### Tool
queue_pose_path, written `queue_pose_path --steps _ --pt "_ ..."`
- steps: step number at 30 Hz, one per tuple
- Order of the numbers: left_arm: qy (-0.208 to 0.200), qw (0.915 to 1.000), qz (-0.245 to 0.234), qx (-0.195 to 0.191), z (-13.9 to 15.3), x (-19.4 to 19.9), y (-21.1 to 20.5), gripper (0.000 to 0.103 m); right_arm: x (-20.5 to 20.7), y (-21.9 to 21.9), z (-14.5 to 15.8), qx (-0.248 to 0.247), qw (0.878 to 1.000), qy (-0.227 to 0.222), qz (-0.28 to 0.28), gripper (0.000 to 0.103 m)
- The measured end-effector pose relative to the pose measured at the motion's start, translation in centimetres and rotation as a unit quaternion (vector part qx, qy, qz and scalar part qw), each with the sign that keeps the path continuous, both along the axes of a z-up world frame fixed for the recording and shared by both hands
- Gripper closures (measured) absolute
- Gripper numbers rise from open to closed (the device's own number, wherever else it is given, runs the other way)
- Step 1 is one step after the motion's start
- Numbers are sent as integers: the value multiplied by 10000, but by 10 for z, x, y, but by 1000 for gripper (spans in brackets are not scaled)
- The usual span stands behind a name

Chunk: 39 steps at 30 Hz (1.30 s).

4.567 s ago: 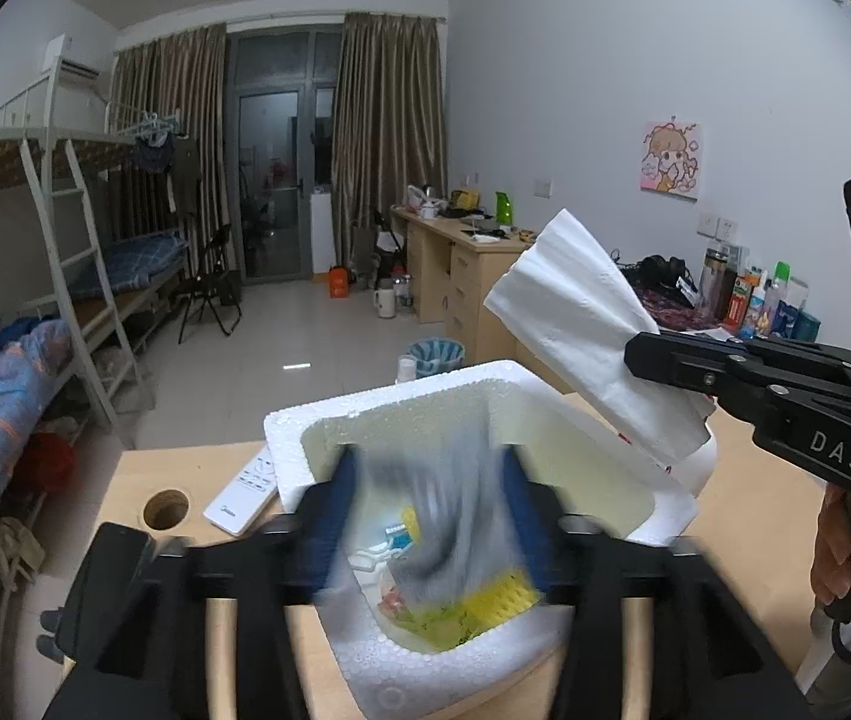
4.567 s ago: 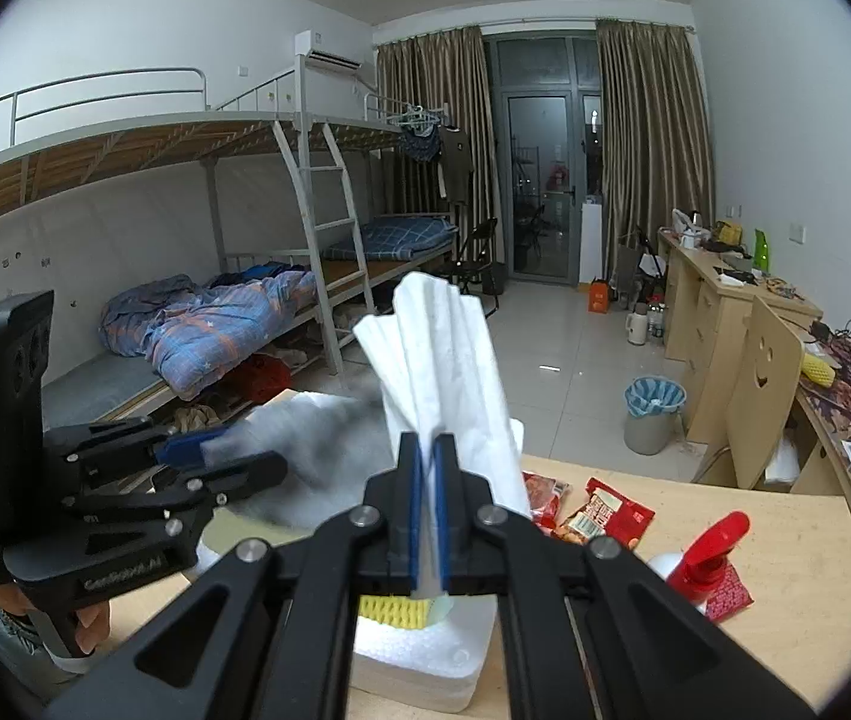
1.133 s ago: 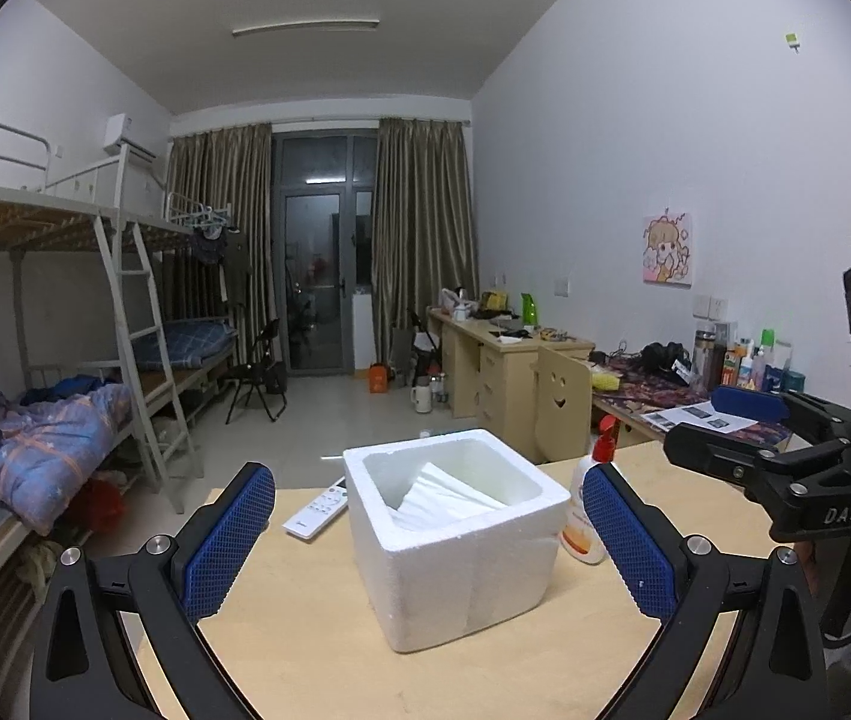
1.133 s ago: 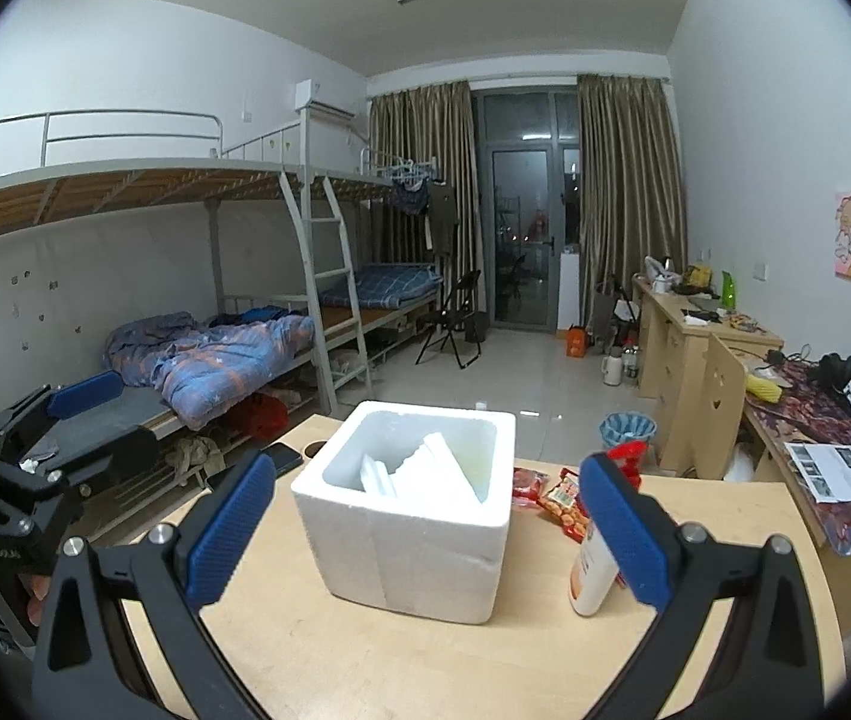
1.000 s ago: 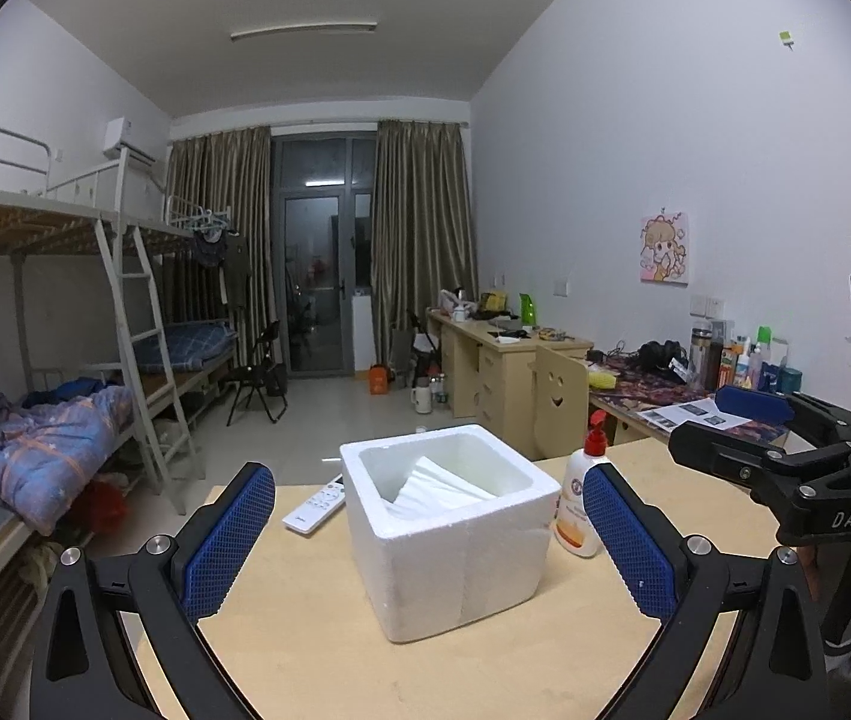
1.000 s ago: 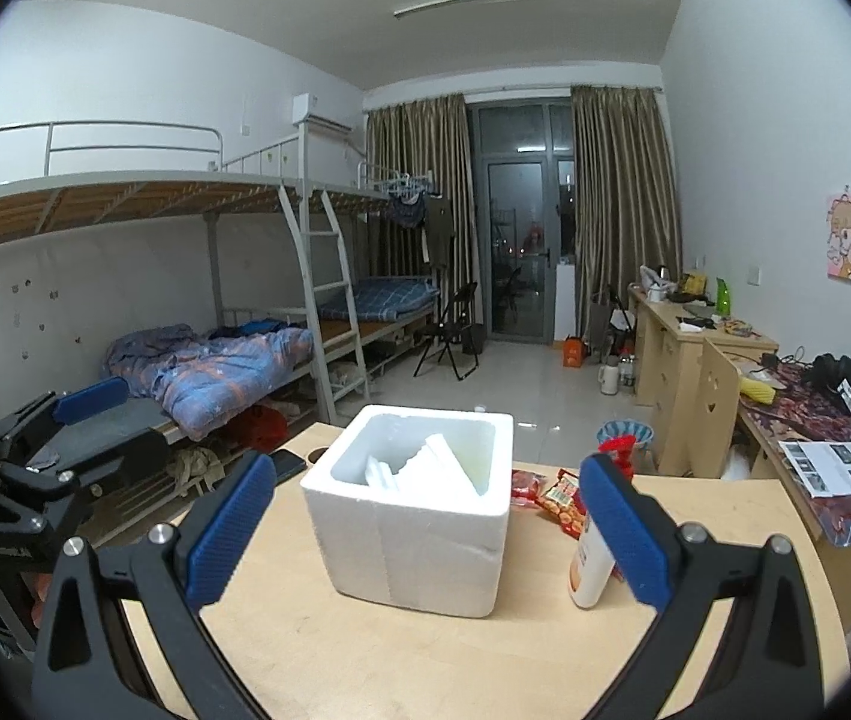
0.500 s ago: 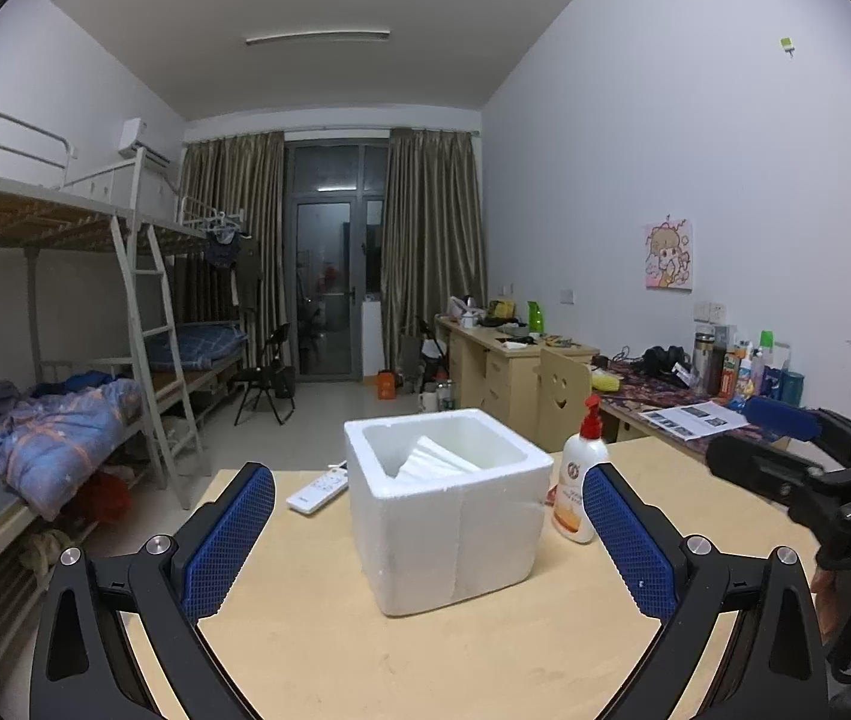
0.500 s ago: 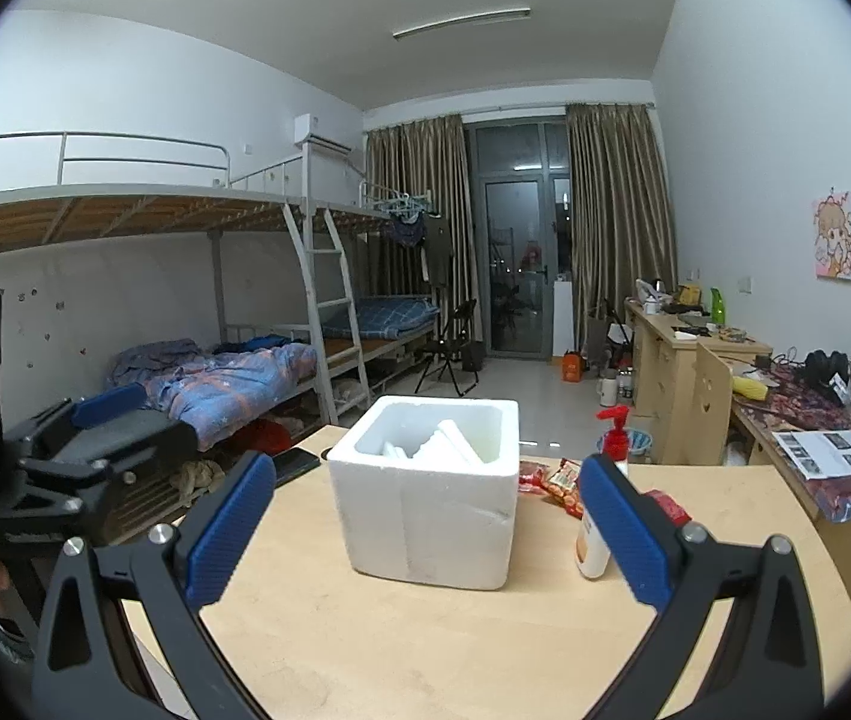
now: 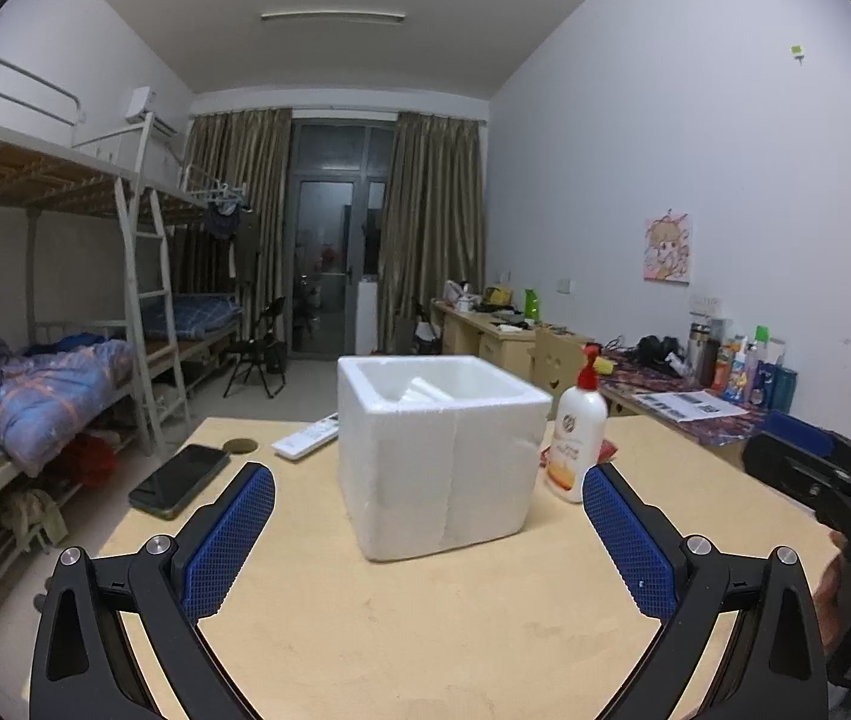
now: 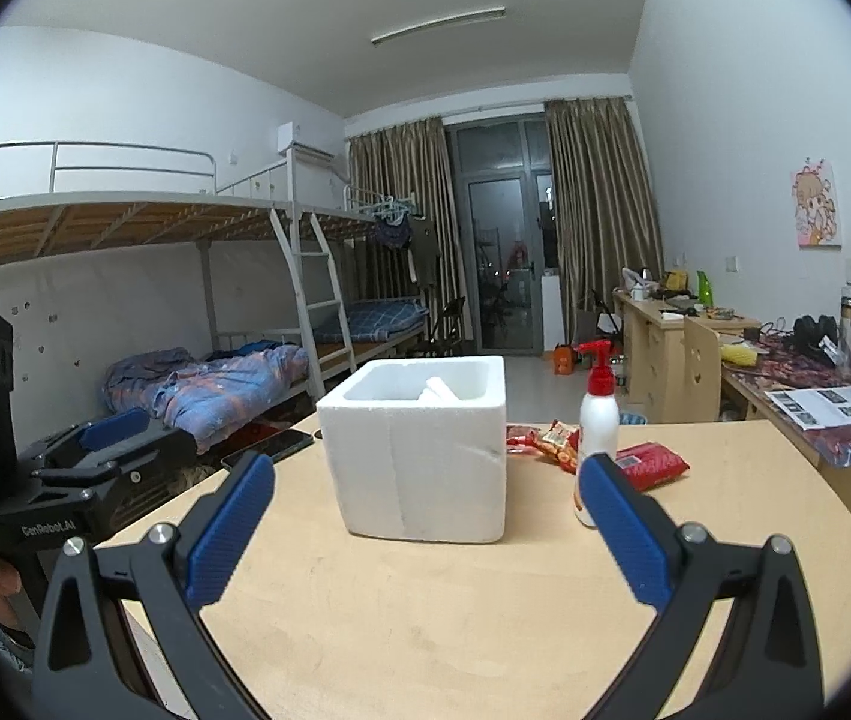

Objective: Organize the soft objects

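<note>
A white foam box [image 9: 440, 456] stands on the wooden table [image 9: 425, 630]; it also shows in the right wrist view [image 10: 419, 450]. A white tissue pack [image 9: 425, 389] lies inside it, its top edge showing above the rim [image 10: 438, 389]. My left gripper [image 9: 428, 531] is open and empty, held back from the box on the near side. My right gripper [image 10: 425, 519] is open and empty, also back from the box. Each gripper shows at the edge of the other's view.
A lotion pump bottle [image 9: 578, 429] stands right of the box. Red snack packets [image 10: 650, 465] lie behind it. A black phone [image 9: 179, 480] and a white remote [image 9: 308, 435] lie left of the box. A bunk bed [image 10: 185, 312] and desks line the room.
Both grippers let go of the soft items into the box, opened, and drew back and down from it. The box now looks smaller and is seen from a lower angle.
</note>
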<state>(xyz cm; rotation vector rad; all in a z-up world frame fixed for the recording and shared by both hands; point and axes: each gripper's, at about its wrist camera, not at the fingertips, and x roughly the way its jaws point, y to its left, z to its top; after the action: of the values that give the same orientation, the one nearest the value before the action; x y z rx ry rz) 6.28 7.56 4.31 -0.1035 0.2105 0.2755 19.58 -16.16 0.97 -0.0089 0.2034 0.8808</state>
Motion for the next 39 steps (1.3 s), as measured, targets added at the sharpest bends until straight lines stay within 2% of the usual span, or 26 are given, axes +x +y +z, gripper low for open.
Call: queue_pose_path --steps 7,13,20,39 --pt "183 9997 -42 -180 -26 4 -4 0 -2 -12 -26 9 9996 254 -109 0" --pt "207 9996 -36 -211 -37 -1 -9 0 -9 -16 -38 -11 9991 402 -93 0" --pt "279 9992 -15 -295 -49 -10 -12 0 -24 -13 -46 -114 9994 315 -118 0" --pt "216 9997 -78 -52 -48 -48 -30 0 -46 -23 -47 -20 9995 284 -119 0"
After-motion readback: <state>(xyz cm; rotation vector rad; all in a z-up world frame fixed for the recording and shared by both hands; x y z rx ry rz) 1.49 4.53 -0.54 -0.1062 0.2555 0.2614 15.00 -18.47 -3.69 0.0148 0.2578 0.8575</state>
